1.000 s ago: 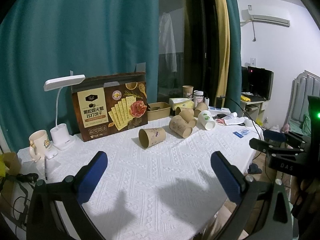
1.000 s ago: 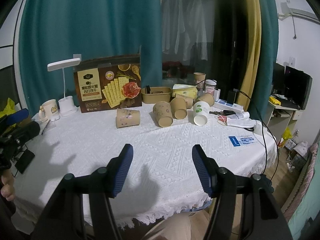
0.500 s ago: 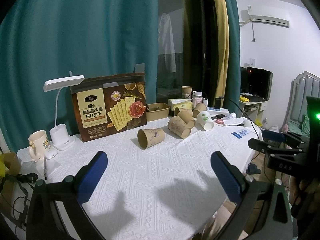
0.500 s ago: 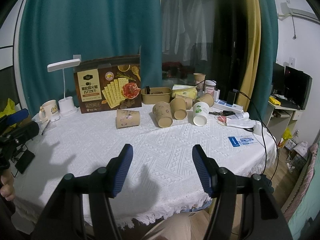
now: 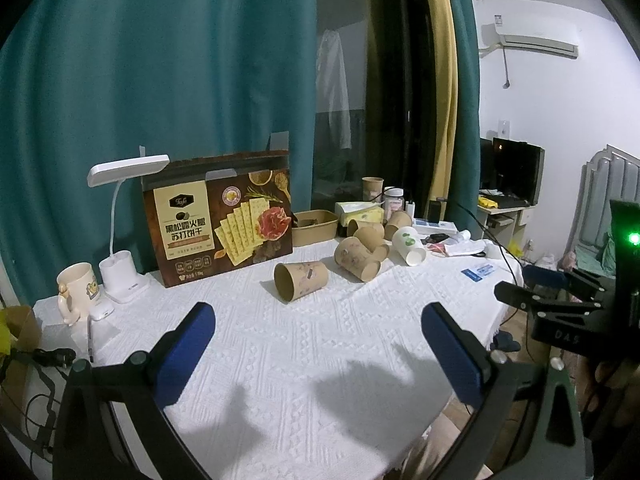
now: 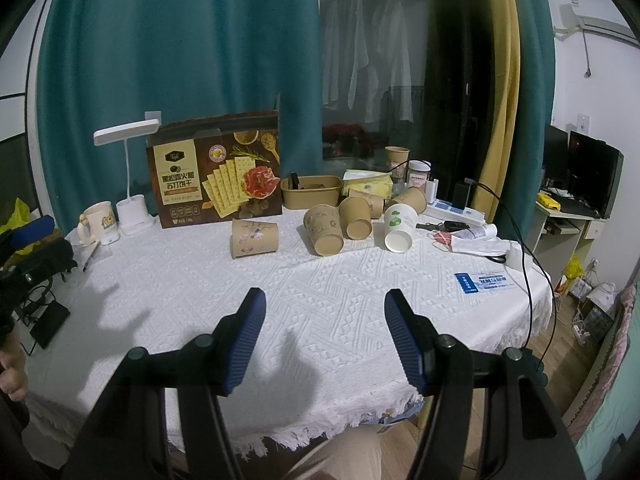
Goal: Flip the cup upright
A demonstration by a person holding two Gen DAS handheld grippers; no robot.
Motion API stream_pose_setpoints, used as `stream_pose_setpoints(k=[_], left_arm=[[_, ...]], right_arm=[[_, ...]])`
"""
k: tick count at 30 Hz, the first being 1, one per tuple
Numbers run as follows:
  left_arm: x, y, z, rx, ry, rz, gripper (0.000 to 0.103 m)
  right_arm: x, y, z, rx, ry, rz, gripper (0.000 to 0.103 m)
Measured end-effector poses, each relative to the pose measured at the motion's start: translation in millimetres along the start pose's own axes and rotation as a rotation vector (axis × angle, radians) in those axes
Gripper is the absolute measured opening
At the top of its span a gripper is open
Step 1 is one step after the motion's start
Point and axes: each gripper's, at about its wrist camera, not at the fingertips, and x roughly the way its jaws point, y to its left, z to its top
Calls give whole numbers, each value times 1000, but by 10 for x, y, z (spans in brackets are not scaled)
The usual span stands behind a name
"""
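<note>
Several brown paper cups lie on their sides on the white tablecloth (image 6: 320,292). The nearest cup (image 5: 301,281) (image 6: 254,238) lies alone with its mouth to the left. More brown cups (image 5: 357,258) (image 6: 323,230) and a white cup (image 5: 409,245) (image 6: 398,227) lie clustered to its right. My left gripper (image 5: 316,316) is wide open above the cloth, well short of the cups. My right gripper (image 6: 325,298) hovers near the table's front edge with its blue pads apart and nothing between them.
A cracker box (image 6: 216,180), a white desk lamp (image 6: 128,184) and a mug (image 6: 98,220) stand at the back left. A brown tray (image 6: 312,190), a tissue box, jars, cables and a blue card (image 6: 486,282) fill the back and right.
</note>
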Motion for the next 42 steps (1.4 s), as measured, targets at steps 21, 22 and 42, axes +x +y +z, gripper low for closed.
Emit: stream_pose_setpoints(k=[21,22,42], left_arm=[[4,-50,4,3,-14,-11,103],[4,-51,3,3,-15,-11,103],[1071,-112,29,-36,175,-60,103]], right_arm=[[-17,-17,8,3,-3,-1,59],[0,-12,-3,3,-3,-1,59],[792,-575,72,40,93,-31,59]])
